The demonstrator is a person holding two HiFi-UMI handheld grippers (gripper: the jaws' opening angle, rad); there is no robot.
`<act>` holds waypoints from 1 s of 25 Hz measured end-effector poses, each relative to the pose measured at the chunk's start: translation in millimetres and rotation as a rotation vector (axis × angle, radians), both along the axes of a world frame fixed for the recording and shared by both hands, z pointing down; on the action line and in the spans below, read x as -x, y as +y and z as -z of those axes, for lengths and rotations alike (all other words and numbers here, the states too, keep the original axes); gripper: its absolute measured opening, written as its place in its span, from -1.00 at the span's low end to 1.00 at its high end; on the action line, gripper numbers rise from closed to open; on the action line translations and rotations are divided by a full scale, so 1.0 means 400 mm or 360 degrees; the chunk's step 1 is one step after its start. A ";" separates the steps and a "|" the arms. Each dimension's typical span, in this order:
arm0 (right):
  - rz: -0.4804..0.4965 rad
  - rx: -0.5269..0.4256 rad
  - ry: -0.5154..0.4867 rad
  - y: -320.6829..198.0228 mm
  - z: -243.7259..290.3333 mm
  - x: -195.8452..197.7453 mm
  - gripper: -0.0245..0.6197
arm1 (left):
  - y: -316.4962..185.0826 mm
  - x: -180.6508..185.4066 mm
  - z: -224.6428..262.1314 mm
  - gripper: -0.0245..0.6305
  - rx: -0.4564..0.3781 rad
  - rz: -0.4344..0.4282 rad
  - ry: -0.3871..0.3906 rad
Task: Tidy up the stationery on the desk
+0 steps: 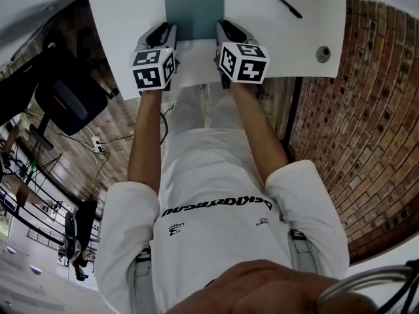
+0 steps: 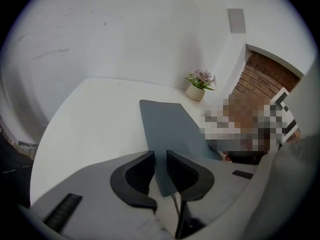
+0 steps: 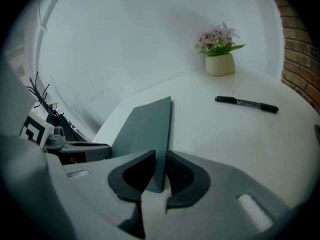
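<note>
White desk [image 1: 124, 18], grey notebook [image 1: 194, 8] lying lengthwise front-to-back; black pen [image 1: 282, 1] diagonal

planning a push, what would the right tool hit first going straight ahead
Probably the grey folder: its near corner lies at the right tool's tips, though height is unclear. The pen lies off to the right.

Dark lettering across the white shirt [image 1: 216, 209] shows upside down, unreadable.
</note>
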State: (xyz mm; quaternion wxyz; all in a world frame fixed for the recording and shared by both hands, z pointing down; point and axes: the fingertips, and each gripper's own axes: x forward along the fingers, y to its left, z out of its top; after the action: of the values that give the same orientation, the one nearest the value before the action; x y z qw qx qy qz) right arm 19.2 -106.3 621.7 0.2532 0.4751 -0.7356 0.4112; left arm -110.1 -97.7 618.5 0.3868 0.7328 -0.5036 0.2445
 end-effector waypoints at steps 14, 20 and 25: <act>0.0014 0.0027 0.0015 0.013 0.004 -0.054 -0.73 | 0.052 -0.058 0.006 -0.70 0.0015 0.0041 0.0012; 0.0026 0.0044 0.0003 0.025 -0.001 -0.057 -0.73 | 0.052 -0.059 0.005 -0.70 0.0014 0.0053 -0.0019; 0.0035 0.0040 0.0013 0.032 0.002 -0.055 -0.72 | 0.056 -0.059 0.008 -0.70 0.0006 0.0055 -0.0031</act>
State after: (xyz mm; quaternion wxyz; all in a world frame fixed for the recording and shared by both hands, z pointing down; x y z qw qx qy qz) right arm 41.0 -93.4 621.0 0.2668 0.4655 -0.7344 0.4157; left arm -86.6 -75.4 615.4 0.3873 0.7209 -0.5195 0.2459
